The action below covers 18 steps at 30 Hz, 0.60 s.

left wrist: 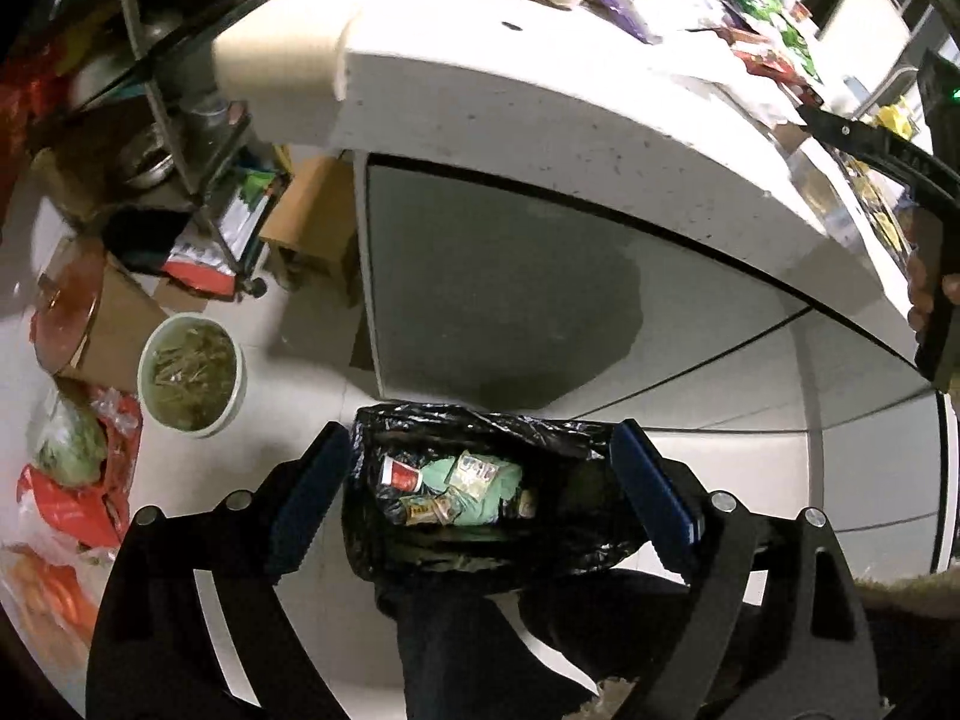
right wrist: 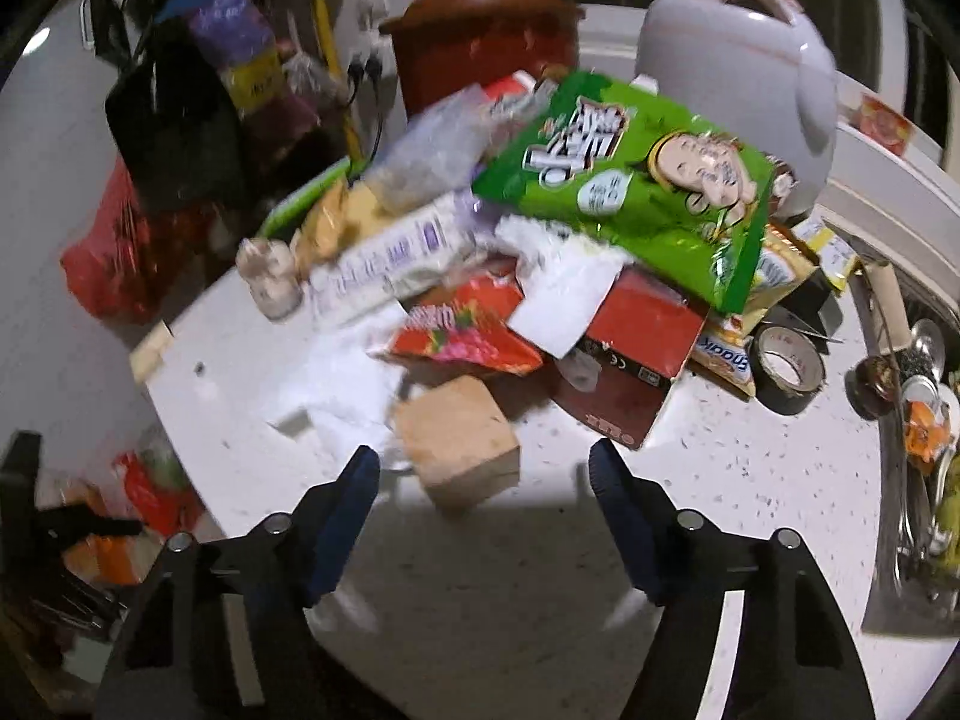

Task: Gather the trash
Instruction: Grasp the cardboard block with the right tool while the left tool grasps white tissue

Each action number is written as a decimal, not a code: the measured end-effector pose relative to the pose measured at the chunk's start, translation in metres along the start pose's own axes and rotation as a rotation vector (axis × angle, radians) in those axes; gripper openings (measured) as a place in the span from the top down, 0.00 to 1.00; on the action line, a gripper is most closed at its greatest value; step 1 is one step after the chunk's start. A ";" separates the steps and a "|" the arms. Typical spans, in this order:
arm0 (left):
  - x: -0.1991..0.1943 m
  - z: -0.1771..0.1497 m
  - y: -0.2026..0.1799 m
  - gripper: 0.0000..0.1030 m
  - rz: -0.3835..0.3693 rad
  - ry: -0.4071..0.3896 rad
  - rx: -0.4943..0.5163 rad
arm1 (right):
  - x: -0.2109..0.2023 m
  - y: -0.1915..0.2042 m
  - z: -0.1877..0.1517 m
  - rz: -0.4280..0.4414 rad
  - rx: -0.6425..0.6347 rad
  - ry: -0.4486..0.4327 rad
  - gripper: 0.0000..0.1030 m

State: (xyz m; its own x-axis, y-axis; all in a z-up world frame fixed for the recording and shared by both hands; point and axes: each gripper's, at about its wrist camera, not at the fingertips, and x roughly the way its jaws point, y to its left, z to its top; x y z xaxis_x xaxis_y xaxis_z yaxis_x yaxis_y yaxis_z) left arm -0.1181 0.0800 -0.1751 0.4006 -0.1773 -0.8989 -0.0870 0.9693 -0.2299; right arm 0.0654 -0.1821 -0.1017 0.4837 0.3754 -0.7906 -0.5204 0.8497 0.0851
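Observation:
In the left wrist view a bin lined with a black bag (left wrist: 480, 552) stands on the floor below the counter, with wrappers (left wrist: 462, 489) inside. My left gripper (left wrist: 483, 450) hangs open above it, nothing between its fingers. In the right wrist view my right gripper (right wrist: 483, 468) is open over the white counter (right wrist: 750, 480), empty. Just beyond its fingertips lies a tan block (right wrist: 459, 441). Behind that is a heap of trash: a green snack bag (right wrist: 630, 180), a red wrapper (right wrist: 462, 333), a red box (right wrist: 630, 354) and a white-and-purple pack (right wrist: 384, 258).
A roll of dark tape (right wrist: 786, 369) lies right of the heap, with a sink of dishes (right wrist: 924, 420) beyond. A brown pot (right wrist: 480, 36) and a white rice cooker (right wrist: 744, 66) stand at the back. On the floor sit a white bucket (left wrist: 192, 375), cardboard boxes and red bags (left wrist: 78, 498).

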 end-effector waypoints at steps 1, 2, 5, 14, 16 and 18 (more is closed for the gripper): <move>0.000 -0.001 0.002 0.16 0.004 0.003 -0.013 | 0.004 0.000 0.001 -0.004 -0.011 0.008 0.33; -0.001 -0.003 0.004 0.16 0.009 0.005 -0.024 | 0.008 0.000 0.003 0.005 -0.020 0.015 0.33; -0.001 -0.005 0.007 0.16 0.017 0.002 -0.054 | 0.014 0.005 0.004 0.023 -0.054 0.027 0.41; -0.012 0.014 -0.012 0.16 -0.010 -0.045 -0.032 | -0.009 -0.025 -0.001 0.175 0.160 0.014 0.66; -0.017 0.024 -0.019 0.16 -0.032 -0.069 -0.018 | -0.018 -0.032 -0.006 0.188 0.217 0.005 0.66; -0.024 0.036 -0.030 0.16 -0.057 -0.099 0.002 | -0.028 -0.040 -0.014 0.206 0.266 -0.004 0.66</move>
State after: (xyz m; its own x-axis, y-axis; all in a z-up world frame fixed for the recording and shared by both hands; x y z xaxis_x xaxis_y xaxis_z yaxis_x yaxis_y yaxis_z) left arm -0.0922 0.0616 -0.1328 0.4934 -0.2145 -0.8429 -0.0600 0.9584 -0.2790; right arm 0.0624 -0.2316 -0.0919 0.3905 0.5499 -0.7384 -0.4060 0.8227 0.3979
